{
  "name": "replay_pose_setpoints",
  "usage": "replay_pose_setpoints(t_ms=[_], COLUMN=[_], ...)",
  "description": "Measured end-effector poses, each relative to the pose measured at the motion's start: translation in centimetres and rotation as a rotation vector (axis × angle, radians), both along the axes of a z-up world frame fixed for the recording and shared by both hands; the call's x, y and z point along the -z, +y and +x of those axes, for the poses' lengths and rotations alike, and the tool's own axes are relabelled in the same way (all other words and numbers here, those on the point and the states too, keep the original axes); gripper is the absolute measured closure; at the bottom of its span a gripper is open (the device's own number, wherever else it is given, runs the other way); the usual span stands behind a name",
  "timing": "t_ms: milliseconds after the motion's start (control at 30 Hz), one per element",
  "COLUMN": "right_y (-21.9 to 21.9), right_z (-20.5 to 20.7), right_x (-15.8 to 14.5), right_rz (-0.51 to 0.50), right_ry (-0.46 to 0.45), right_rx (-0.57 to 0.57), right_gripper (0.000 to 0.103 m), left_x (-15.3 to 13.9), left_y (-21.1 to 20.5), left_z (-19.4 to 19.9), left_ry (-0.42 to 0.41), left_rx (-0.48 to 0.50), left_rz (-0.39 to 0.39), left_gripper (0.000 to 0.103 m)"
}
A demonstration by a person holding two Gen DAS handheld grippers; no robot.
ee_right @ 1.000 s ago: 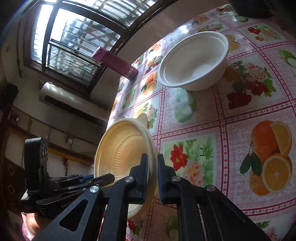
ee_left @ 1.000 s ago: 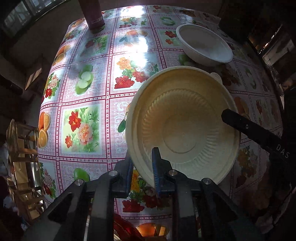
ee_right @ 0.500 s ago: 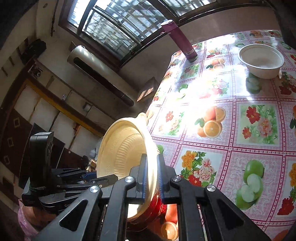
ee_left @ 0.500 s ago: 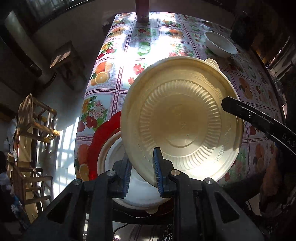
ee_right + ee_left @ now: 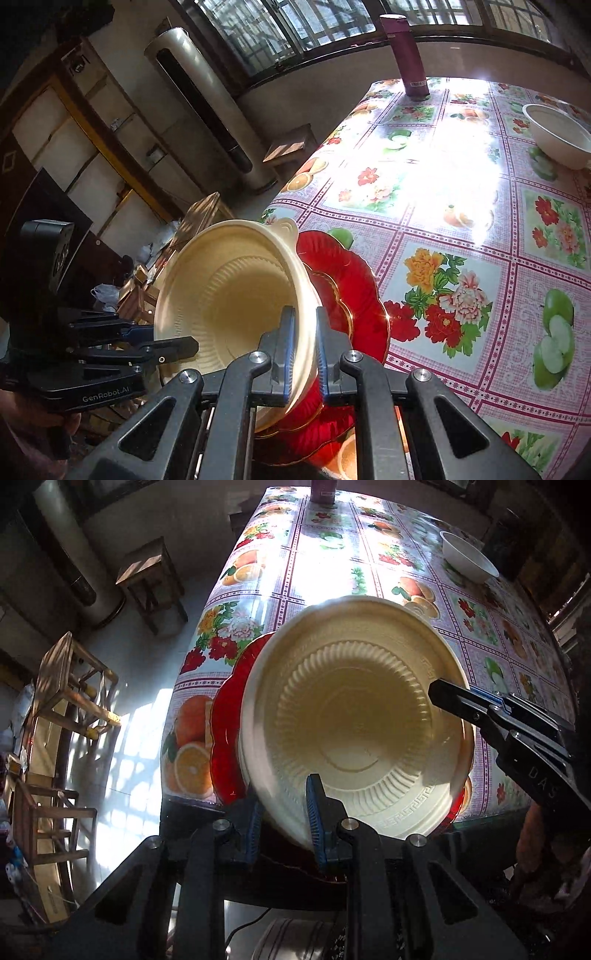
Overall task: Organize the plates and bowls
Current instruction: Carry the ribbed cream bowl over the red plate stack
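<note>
A cream ribbed bowl (image 5: 354, 720) hangs tilted over a red scalloped plate (image 5: 225, 731) at the near corner of the table. My left gripper (image 5: 282, 810) is shut on the bowl's near rim. My right gripper (image 5: 304, 332) grips the opposite rim (image 5: 236, 295); its jaws are opening, with the bowl's wall still between the pads. Each view shows the other gripper: the right one (image 5: 443, 696) at the bowl's right edge, the left one (image 5: 162, 338) at its left. The red plate (image 5: 351, 280) lies right under the bowl. A white bowl (image 5: 467, 559) stands far back on the right.
The table (image 5: 332, 572) has a shiny fruit-and-flower cloth. A maroon bottle (image 5: 410, 55) stands at its far edge, and the white bowl (image 5: 557, 136) to its right. On the floor to the left are a wooden stool (image 5: 147, 576) and wooden chairs (image 5: 62, 686).
Both grippers have carried the cream bowl from mid-table back to the near corner, where it now hangs over the red plate. The white bowl has receded far behind.
</note>
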State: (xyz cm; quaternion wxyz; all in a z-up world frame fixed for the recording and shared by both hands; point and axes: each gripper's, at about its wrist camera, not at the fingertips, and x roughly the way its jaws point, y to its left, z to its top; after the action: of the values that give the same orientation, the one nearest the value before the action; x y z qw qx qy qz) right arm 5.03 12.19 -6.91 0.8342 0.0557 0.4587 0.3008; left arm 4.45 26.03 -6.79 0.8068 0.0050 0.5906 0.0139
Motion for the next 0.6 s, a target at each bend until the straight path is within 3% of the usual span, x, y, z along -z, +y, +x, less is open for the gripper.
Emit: replay_pose_setpoints(t_ms=[167, 200, 233, 300, 600], right_y=[0.7, 0.7, 0.9, 1.0, 0.9], right_z=[-1.0, -1.2, -1.4, -1.8, -1.8], right_x=[0.2, 0.1, 0.0, -0.2, -0.3], right_rz=[-0.039, -0.047, -0.053, -0.063, -0.083], right_ry=[-0.044, -0.062, -0.079, -0.106, -0.131], right_rx=[-0.013, -0.013, -0.015, -0.024, -0.015], right_gripper=[0.089, 0.089, 0.089, 0.084, 0.078], left_x=[0.1, 0.0, -0.2, -0.6, -2.0], left_y=[-0.4, -0.7, -0.9, -1.3, -2.0], left_z=[-1.3, -1.6, -2.1, -3.0, -6.3], left_ry=[-0.063, -0.088, -0.116, -0.174, -0.333], left_rx=[-0.003, -0.003, -0.006, -0.015, -0.057], left_rz=[0.082, 0.105, 0.139, 0.207, 0.364], left_gripper=[0.08, 0.072, 0.057, 0.037, 0.031])
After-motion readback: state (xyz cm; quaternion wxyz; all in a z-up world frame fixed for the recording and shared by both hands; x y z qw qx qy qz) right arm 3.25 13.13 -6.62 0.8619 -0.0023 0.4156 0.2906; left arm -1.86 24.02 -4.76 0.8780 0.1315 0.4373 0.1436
